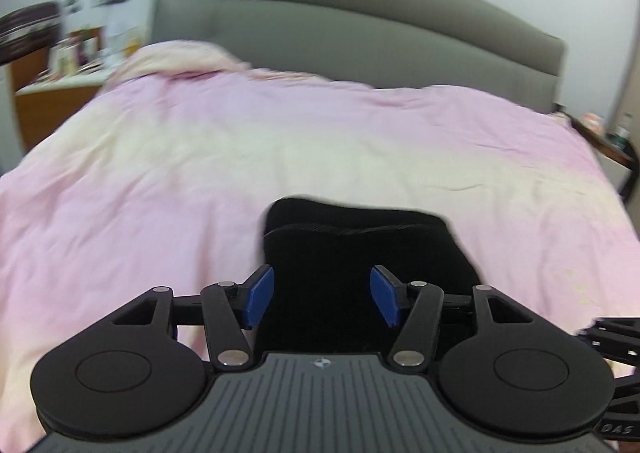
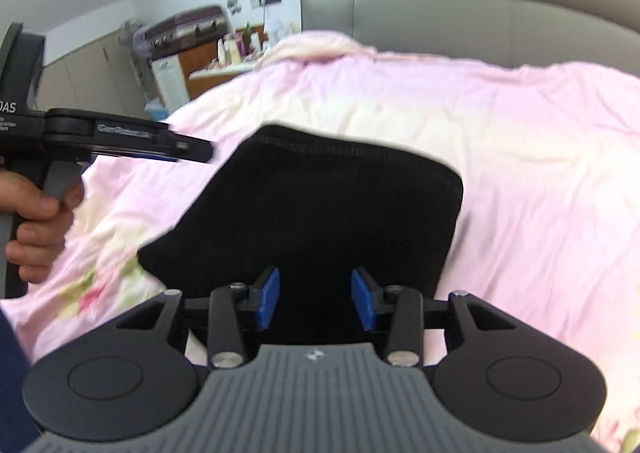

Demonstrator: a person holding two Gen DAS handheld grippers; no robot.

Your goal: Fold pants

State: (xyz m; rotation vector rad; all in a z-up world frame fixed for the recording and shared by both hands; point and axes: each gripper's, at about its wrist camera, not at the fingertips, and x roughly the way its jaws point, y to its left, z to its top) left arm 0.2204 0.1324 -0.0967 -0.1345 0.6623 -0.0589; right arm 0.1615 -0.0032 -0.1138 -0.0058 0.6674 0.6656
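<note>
Left wrist view: pink bedspread (image 1: 280,141) across the frame, grey headboard (image 1: 340,25) at top. Black pants (image 1: 360,253) at lower centre, already a compact folded block. Left gripper (image 1: 322,295) spread, empty, above the near edge.

Right wrist view: same pants (image 2: 320,213) in the centre. Right gripper (image 2: 316,303) spread, nothing pinched. Probably final step; next, maybe only smoothing or a last fold.

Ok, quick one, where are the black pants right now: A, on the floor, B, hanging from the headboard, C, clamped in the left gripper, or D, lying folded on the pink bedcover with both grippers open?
D: the black pants lie as a compact bundle on the pink bedcover, and both the left hand-held gripper and the right hand-held gripper show blue pads spread apart, gripping nothing.
</note>
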